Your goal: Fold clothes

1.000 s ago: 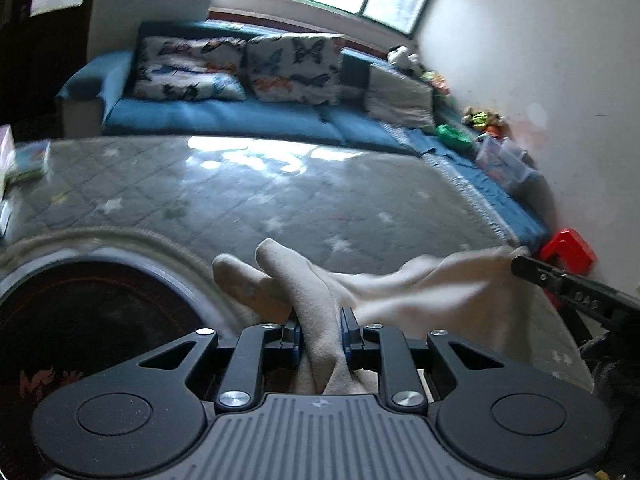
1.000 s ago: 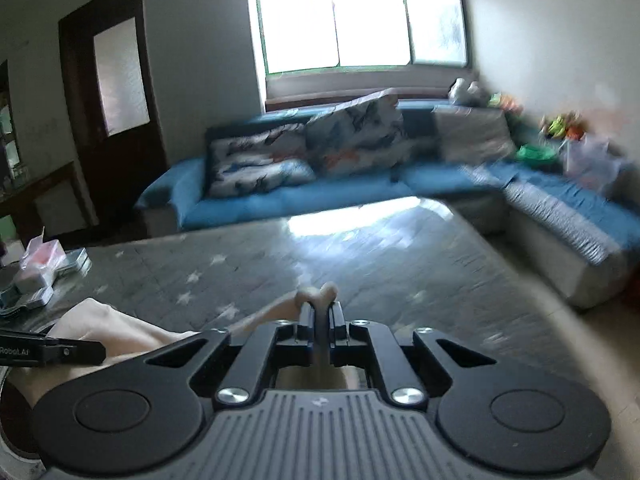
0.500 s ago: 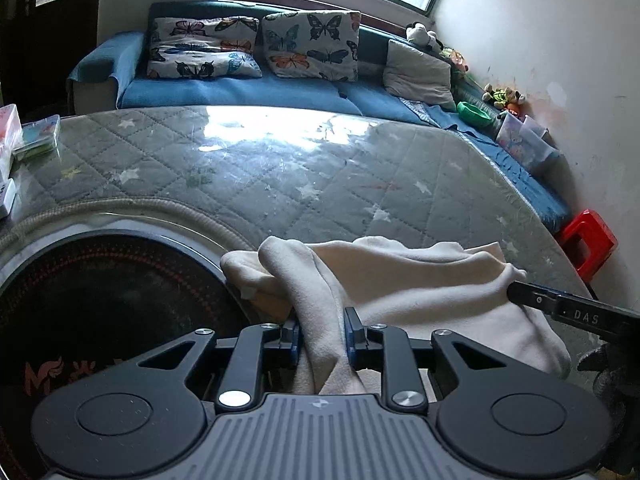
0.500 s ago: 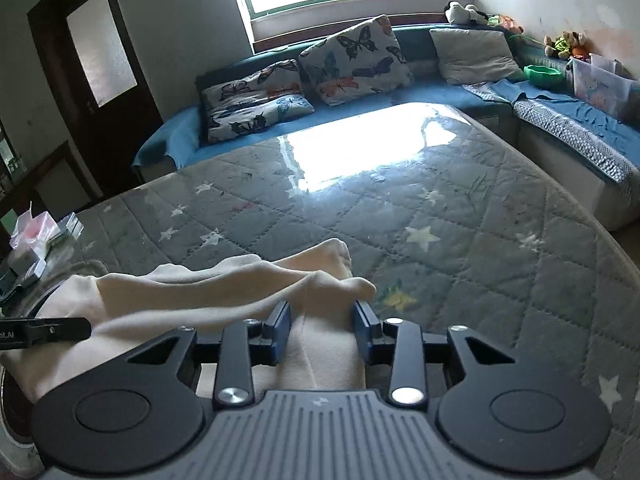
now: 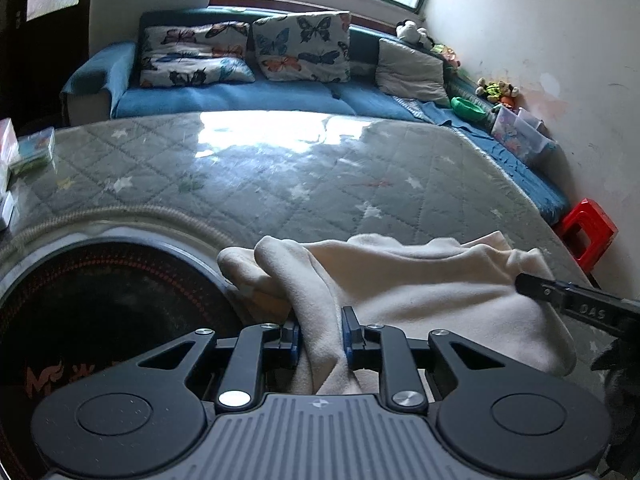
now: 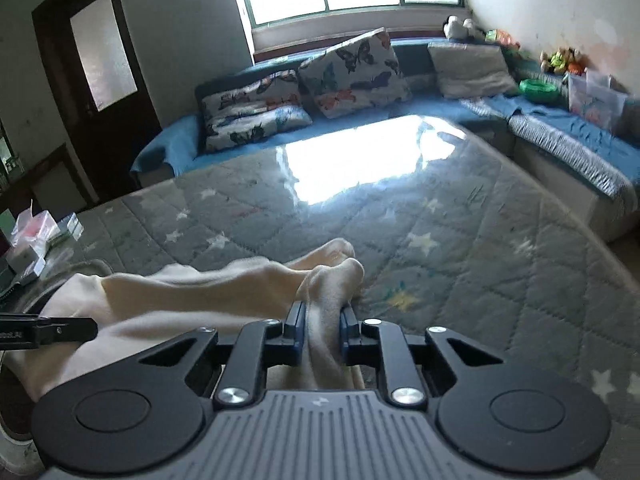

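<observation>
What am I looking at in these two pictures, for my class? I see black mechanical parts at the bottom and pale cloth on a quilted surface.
No robot here: a person holds a two-finger gripper in each hand, with a camera on each looking forward along its fingers. One picture comes from the left gripper, the other from the right gripper. Each is clamped on a bunched part of the same cream garment, which lies on a grey quilted mat with stars. Each gripper also shows at the edge of the other's picture. Behind is a blue sofa with butterfly cushions.
</observation>
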Available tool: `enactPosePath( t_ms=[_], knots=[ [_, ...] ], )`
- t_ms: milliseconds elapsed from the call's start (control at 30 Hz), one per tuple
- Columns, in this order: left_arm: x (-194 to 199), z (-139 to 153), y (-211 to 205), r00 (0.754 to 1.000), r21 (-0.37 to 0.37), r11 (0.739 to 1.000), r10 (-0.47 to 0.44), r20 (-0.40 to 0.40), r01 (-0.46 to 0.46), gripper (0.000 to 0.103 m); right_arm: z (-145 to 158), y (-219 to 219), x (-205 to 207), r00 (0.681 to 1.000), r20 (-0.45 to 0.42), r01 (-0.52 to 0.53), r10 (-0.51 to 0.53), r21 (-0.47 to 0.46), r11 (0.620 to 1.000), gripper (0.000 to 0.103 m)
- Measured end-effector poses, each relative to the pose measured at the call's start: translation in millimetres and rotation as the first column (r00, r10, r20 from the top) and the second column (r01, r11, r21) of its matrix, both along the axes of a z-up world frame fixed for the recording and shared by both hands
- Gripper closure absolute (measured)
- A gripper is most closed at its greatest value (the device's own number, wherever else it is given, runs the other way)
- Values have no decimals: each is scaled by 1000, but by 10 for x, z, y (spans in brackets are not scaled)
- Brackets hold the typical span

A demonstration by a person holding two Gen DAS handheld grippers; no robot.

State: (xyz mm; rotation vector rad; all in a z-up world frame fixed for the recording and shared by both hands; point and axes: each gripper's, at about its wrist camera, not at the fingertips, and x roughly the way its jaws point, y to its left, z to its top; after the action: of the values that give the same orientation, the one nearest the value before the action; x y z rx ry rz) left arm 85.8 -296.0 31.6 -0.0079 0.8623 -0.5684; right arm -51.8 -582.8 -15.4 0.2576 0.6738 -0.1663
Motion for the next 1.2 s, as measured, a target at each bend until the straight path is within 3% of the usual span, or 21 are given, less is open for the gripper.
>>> enactPosePath(
  t_ms=[233, 433, 567, 700, 867, 1200],
  knots=[
    [-171, 52, -280, 996, -25, 996, -90, 13, 90, 82, 306, 74, -296, 995, 32, 93, -90, -130, 987, 88],
    [-246, -59, -460, 992, 23, 992, -124, 5, 123, 79, 143, -12, -393, 986, -66, 141, -153, -156, 978, 86],
    [-255, -48, -440, 992, 50, 991, -129, 16, 128, 74, 150, -68, -420, 981, -53, 175, -186, -154, 972, 86],
    [-256, 26, -392, 993, 60, 992, -113, 42, 111, 68, 238, -33, -419, 989, -12, 142, -145, -144, 979, 86],
    [-250, 112, -387, 991, 75, 993, -103, 88, 96, 67, 142, 20, -269, 996, -32, 74, -78, -105, 992, 86],
    [-207, 99, -698, 976, 91, 981, -184, 121, 174, 69, -125, 7, 60, 996, -58, 62, -67, -80, 995, 84]
  ],
)
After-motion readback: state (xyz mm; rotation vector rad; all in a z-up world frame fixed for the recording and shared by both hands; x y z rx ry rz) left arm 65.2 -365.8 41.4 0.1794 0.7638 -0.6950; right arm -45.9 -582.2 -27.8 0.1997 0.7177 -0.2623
